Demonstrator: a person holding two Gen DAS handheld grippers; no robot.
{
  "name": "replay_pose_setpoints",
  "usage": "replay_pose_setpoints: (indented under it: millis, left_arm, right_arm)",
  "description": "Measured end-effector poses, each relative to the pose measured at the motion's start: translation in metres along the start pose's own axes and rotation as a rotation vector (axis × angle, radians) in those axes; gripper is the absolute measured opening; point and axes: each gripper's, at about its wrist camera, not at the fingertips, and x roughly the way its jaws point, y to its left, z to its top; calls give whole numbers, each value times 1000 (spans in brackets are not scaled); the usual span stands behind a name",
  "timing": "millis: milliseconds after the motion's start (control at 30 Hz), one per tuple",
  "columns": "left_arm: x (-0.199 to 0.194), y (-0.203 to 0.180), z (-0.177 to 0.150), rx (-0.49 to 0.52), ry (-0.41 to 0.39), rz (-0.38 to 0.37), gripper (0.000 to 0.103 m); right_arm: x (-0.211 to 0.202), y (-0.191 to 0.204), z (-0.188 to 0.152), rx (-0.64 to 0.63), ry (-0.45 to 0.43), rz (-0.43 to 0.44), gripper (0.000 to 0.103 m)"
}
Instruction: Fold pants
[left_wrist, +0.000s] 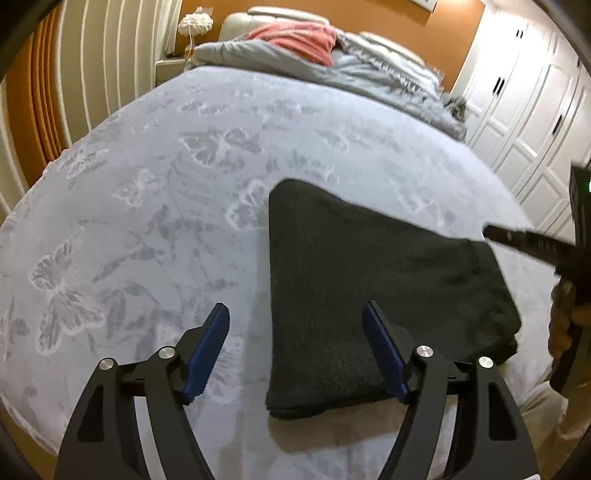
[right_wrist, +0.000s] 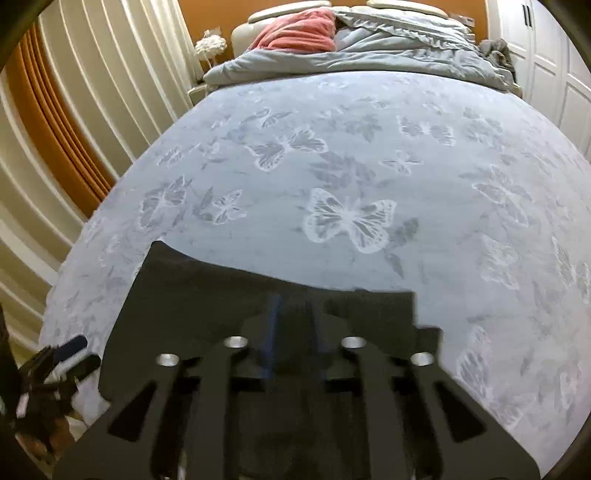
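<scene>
The black pants (left_wrist: 369, 266) lie folded into a thick rectangle on the pale blue butterfly bedspread (left_wrist: 147, 184). My left gripper (left_wrist: 295, 306) hovers open over the pants' near left edge. One blue pad is over the bedspread and the other over the fabric, and nothing is gripped. My right gripper (right_wrist: 294, 299) hangs above the pants (right_wrist: 192, 295) with a narrow gap between its fingers and no cloth pinched in it. In the left wrist view one finger of the right gripper (left_wrist: 535, 243) reaches in over the pants' right edge. The left gripper (right_wrist: 70, 350) shows at the lower left of the right wrist view.
A bunched grey duvet (left_wrist: 369, 74) and a pink blanket (left_wrist: 295, 38) lie at the head of the bed. White wardrobe doors (left_wrist: 524, 122) stand to the right, with pleated curtains (left_wrist: 92, 74) and a small lamp (left_wrist: 194, 24) to the left. A hand (left_wrist: 565, 325) holds the right gripper.
</scene>
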Motion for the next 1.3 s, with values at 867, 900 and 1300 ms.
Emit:
replay_pose_setpoints:
  millis: [867, 900, 1300]
  left_arm:
    - [-27, 20, 25, -162, -40, -62, 74]
    - [-28, 21, 24, -164, -39, -65, 74]
    - [-44, 32, 16, -156, -63, -48, 74]
  right_arm:
    - [22, -38, -91, 183, 152, 42, 42]
    - [23, -35, -89, 174, 150, 28, 41]
    - [13, -26, -91, 221, 126, -31, 26]
